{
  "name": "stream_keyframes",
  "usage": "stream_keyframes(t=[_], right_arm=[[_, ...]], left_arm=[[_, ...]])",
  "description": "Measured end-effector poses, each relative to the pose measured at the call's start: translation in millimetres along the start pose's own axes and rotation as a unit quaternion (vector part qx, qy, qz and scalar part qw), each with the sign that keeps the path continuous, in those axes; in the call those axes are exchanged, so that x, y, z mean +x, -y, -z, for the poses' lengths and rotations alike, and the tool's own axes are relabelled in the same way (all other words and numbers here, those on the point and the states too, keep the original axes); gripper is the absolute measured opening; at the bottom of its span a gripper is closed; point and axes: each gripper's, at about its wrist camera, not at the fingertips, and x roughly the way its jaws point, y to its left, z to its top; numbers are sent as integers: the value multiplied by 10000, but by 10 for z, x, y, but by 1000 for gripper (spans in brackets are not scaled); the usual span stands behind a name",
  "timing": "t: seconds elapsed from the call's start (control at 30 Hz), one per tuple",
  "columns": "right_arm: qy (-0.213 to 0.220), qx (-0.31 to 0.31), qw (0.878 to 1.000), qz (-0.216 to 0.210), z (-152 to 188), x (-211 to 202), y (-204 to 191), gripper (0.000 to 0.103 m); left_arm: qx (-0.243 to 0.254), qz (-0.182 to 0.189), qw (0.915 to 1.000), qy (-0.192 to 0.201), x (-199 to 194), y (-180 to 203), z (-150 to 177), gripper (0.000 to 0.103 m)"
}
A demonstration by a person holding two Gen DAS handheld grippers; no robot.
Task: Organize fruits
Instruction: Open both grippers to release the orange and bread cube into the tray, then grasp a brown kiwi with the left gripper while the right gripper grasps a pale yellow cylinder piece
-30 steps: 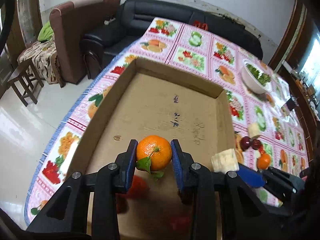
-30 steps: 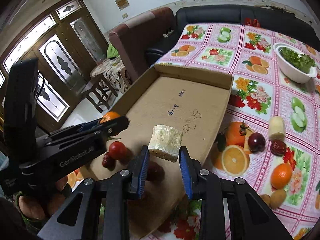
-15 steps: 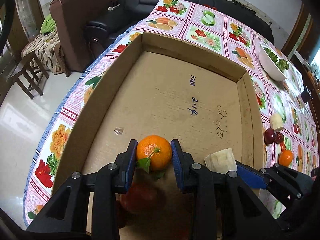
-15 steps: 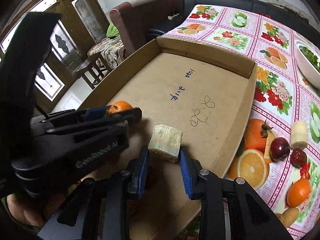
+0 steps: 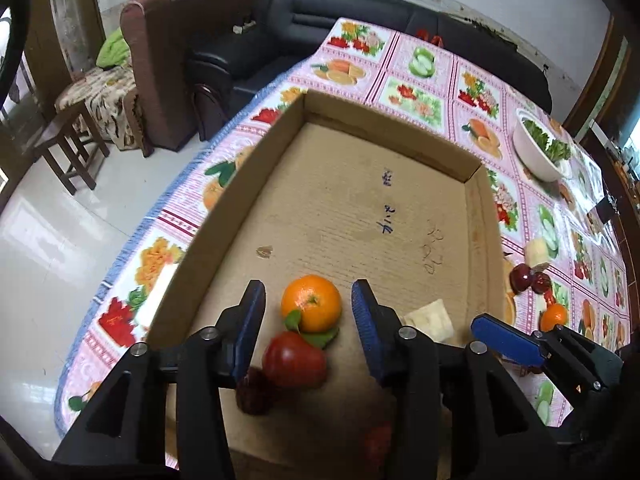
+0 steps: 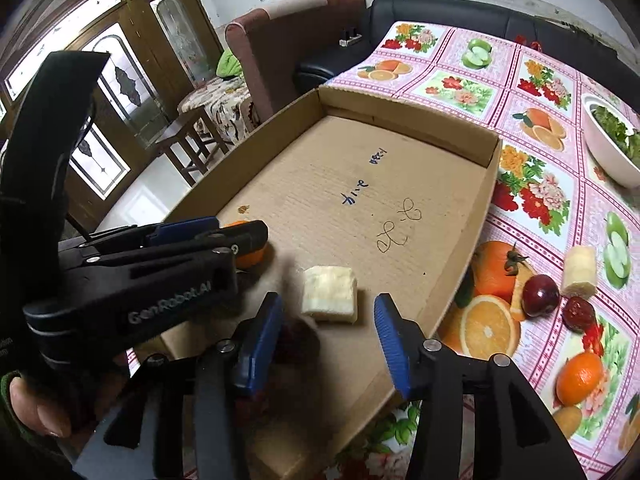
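A shallow cardboard box (image 5: 360,184) lies on the fruit-print tablecloth. My left gripper (image 5: 308,304) is open over the box's near end, and an orange with green leaves (image 5: 311,302) rests on the box floor between its jaws. A red fruit (image 5: 294,358) and a dark red one (image 5: 254,390) lie just behind it. My right gripper (image 6: 328,320) is open, and a pale cut fruit chunk (image 6: 330,294) lies on the box floor (image 6: 360,200) just ahead of it. The chunk also shows in the left wrist view (image 5: 430,318).
On the cloth right of the box lie a dark plum (image 6: 540,294), a red date (image 6: 578,312), a pale fruit piece (image 6: 580,272) and a small orange (image 6: 578,376). A white bowl of greens (image 6: 612,144) stands farther back. Sofa and chairs stand beyond the table's left edge.
Both grippers have opened. The orange and the pale chunk, held a moment ago, now rest on the box floor. Both grippers have drawn back slightly.
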Motion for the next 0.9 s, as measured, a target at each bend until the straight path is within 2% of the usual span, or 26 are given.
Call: stream_keyframes(t=[0.17, 0.5, 0.9], right_arm=[[205, 92, 9997, -36, 67, -237, 24, 49], [685, 617, 9957, 20, 379, -874, 349, 49], [932, 1461, 9830, 613, 920, -1436, 1068, 50]], left_arm=[[-100, 26, 9998, 180, -190, -7, 45, 50], [-27, 109, 9994, 341, -445, 167, 213, 51], [285, 320, 9985, 347, -618, 546, 426, 51]])
